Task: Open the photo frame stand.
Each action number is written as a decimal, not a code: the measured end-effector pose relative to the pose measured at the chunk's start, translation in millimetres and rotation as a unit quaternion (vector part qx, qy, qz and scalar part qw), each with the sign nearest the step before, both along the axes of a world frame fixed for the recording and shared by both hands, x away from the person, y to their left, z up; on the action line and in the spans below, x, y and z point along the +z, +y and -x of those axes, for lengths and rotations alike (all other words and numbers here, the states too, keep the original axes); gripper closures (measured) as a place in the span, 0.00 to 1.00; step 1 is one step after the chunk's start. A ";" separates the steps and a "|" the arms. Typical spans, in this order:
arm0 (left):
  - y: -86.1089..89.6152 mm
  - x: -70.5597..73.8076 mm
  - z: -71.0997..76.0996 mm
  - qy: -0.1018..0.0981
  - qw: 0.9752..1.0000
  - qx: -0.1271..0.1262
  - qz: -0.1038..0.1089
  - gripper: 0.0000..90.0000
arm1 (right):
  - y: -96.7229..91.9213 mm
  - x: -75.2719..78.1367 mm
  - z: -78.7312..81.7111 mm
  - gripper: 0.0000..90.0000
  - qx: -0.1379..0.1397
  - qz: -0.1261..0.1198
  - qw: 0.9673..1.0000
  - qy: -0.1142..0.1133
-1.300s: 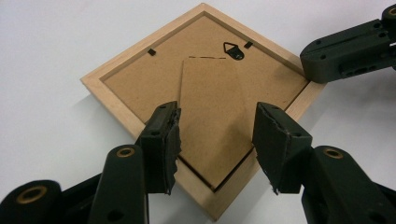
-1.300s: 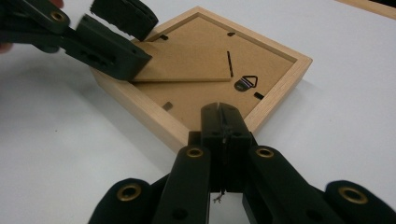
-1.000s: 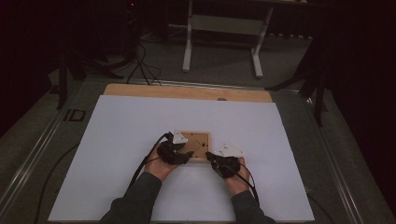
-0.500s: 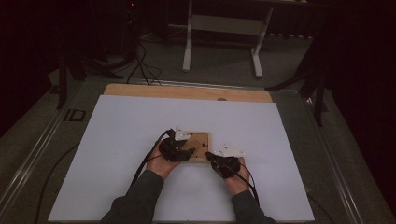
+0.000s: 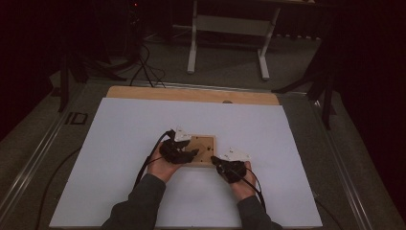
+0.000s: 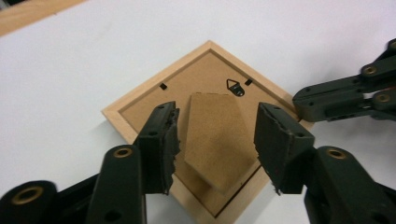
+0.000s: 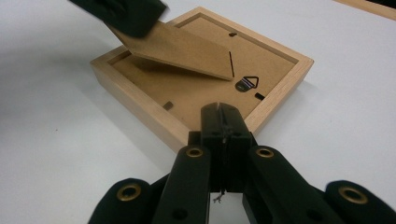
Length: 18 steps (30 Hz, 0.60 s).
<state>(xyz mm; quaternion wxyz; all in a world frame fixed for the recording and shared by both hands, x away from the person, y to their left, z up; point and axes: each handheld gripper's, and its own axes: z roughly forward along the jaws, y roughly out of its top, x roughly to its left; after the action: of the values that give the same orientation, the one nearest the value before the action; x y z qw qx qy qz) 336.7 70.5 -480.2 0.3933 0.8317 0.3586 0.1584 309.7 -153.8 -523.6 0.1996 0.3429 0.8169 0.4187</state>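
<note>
A small square picture frame of pale wood (image 5: 203, 149) lies face down near the middle of the white-covered surface (image 5: 119, 143), its brown fibreboard back (image 6: 187, 88) turned upward; a little dark metal hanging hook (image 6: 236, 87) sits near one edge of that back, with small black tabs beside it; a brown fibreboard easel stand (image 6: 212, 135), hinged to the back, is tilted up off it, its free end raised, as the right gripper view shows (image 7: 177, 46); the left gripper (image 6: 217, 140) hovers over the frame with its black fingers (image 6: 161, 144) spread apart, one on either side of the stand, and their pads do not press on it from this angle; in the right gripper view a dark finger covers the raised end of the stand, though whether it touches there I cannot tell; the right gripper (image 7: 223, 122) has its fingers pressed tightly together with nothing between them, the tips resting at the frame's wooden rim (image 7: 261, 119) close to the hook; from above, both hands sit side by side at the frame, the left gripper (image 5: 179, 151) over its left part and the right gripper (image 5: 225, 163) at its lower right corner; cables trail back from each along the person's dark sleeves.
</note>
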 end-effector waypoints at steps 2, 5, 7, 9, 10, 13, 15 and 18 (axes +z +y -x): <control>4.1 3.6 3.6 -0.006 1.000 0.007 0.000 0.61 | 0.0 0.0 0.0 1.00 0.000 0.000 1.000 0.000; 11.1 6.7 8.4 -0.007 1.000 0.007 -0.002 0.71 | 0.0 0.0 0.0 1.00 0.000 0.000 1.000 0.000; 15.7 6.7 12.3 -0.006 1.000 0.003 -0.001 0.82 | -0.1 -0.1 0.0 1.00 0.000 0.000 1.000 -0.001; 17.3 6.3 13.4 -0.005 1.000 0.000 0.000 0.90 | 0.0 0.0 0.1 1.00 0.000 0.000 1.000 0.000; 18.8 5.9 14.5 -0.003 1.000 -0.001 0.000 0.90 | 0.0 0.0 0.1 1.00 0.000 0.000 1.000 0.000; 23.1 3.5 16.8 0.001 1.000 0.000 -0.004 0.98 | 0.0 0.0 0.2 1.00 0.000 -0.001 1.000 0.001; 25.9 1.8 17.8 0.005 1.000 0.005 -0.002 0.99 | 0.0 -0.1 0.2 1.00 0.000 -0.001 1.000 0.001; 29.4 -0.9 19.3 0.008 1.000 0.008 -0.005 0.99 | 0.2 -0.1 0.3 1.00 -0.001 -0.001 1.000 0.000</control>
<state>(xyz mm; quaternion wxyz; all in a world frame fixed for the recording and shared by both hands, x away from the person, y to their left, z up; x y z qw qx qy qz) 317.4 99.8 -481.1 0.3852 0.8318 0.3677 0.1564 309.5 -153.6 -523.7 0.1993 0.3442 0.8162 0.4192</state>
